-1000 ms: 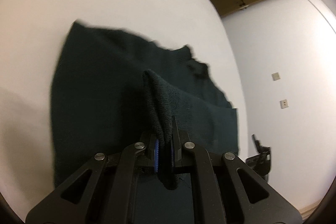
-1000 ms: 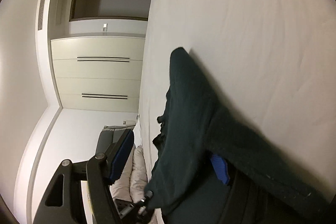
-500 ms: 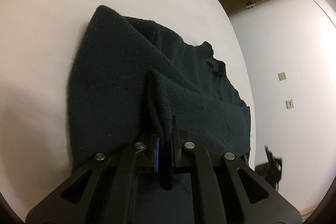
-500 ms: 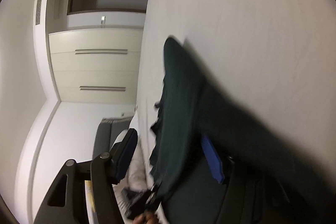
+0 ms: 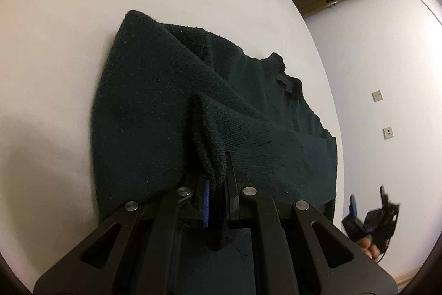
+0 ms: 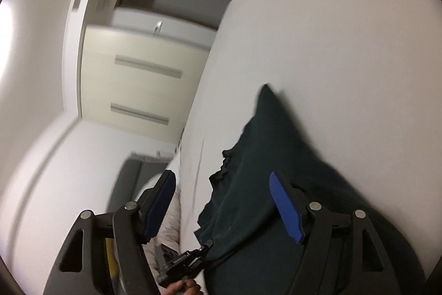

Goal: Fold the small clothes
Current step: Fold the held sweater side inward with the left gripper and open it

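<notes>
Since 1 s ago the right gripper [image 6: 223,201] is letting go: its jaws, which had cloth draped over the blue pad, are now standing wide apart w/ nothing between them, and the view is swinging toward the room. Left gripper [image 5: 216,201] is staying clamped on a bunched fold of the sweater [image 5: 171,101], jaws nearly together w/ knit pinched between the blue pads; that fold is rising as a ridge straight up from the fingers.

Sweater is lying on the white bed [image 5: 83,4], dark green-black knit, partly doubled over itself. In the left wrist view it's spreading out flatter than before: a rounded corner is pointing away from the camera, a diagonal crease is running across the body, and the ribbed collar [image 5: 277,64] is sitting at the far right edge w/ a small dark tag just below it.

Left view is showing things the right isn't: knit texture, collar, the grip itself, plus the other gripper small at lower right w/ fingertips of a hand [image 5: 366,245] holding it, and two wall plates [image 5: 377,96] on the wall.

Right view, blurred, is showing the sweater [image 6: 265,184] edge-on near the bed [image 6: 331,46] side, its ragged edge hanging toward the mattress edge. It's also catching a cream wardrobe [image 6: 143,79] w/ two long handles, a doorway above, a pale pillow-like thing below, and the left gripper's end at the bottom w/ a hand [image 6: 182,288] on it.
</notes>
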Action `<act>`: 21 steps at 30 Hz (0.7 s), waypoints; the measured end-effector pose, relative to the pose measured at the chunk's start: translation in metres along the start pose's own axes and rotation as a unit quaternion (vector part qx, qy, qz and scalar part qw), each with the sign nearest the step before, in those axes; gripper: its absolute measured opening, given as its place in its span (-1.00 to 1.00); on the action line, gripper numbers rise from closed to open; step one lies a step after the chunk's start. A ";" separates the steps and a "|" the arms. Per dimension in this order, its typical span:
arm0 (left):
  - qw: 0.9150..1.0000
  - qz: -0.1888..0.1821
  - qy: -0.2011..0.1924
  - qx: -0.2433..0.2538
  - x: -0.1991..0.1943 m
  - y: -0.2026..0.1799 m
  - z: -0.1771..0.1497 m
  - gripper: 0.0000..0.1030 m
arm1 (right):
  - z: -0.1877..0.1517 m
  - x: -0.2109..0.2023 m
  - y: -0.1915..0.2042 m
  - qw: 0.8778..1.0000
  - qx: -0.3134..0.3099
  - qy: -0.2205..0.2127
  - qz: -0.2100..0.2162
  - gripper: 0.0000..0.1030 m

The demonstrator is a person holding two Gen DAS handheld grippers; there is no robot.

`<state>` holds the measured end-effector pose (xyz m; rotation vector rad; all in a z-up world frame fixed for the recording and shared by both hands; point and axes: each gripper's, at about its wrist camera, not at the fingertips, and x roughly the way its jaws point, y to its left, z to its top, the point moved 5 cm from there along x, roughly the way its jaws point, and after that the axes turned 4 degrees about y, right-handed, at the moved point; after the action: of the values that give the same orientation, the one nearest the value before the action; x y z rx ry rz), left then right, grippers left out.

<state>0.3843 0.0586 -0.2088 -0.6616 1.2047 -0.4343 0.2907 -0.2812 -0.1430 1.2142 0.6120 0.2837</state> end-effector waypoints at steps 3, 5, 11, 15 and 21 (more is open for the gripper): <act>1.000 0.013 -0.004 0.013 0.004 -0.004 -0.001 -0.87 | -0.005 0.037 0.018 0.998 -0.035 0.052 0.002 0.44; 1.000 0.015 -0.005 0.015 0.005 -0.004 0.000 -0.87 | -0.012 0.063 0.025 0.994 -0.067 0.080 0.008 0.44; 1.000 -0.005 -0.001 0.020 0.005 -0.001 0.001 -0.84 | 0.000 0.092 -0.037 0.994 -0.030 0.075 -0.069 -0.21; 1.000 -0.011 -0.003 0.019 0.007 0.001 0.002 -0.84 | 0.003 0.076 -0.058 0.996 -0.008 0.074 -0.040 -0.63; 0.999 0.022 -0.041 0.020 -0.023 0.005 0.011 -0.82 | 0.004 0.073 -0.062 0.996 -0.011 0.079 -0.045 -0.72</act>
<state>0.3872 0.0794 -0.1933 -0.6113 1.1281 -0.3896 0.3448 -0.2680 -0.2208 1.1474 0.7963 0.3114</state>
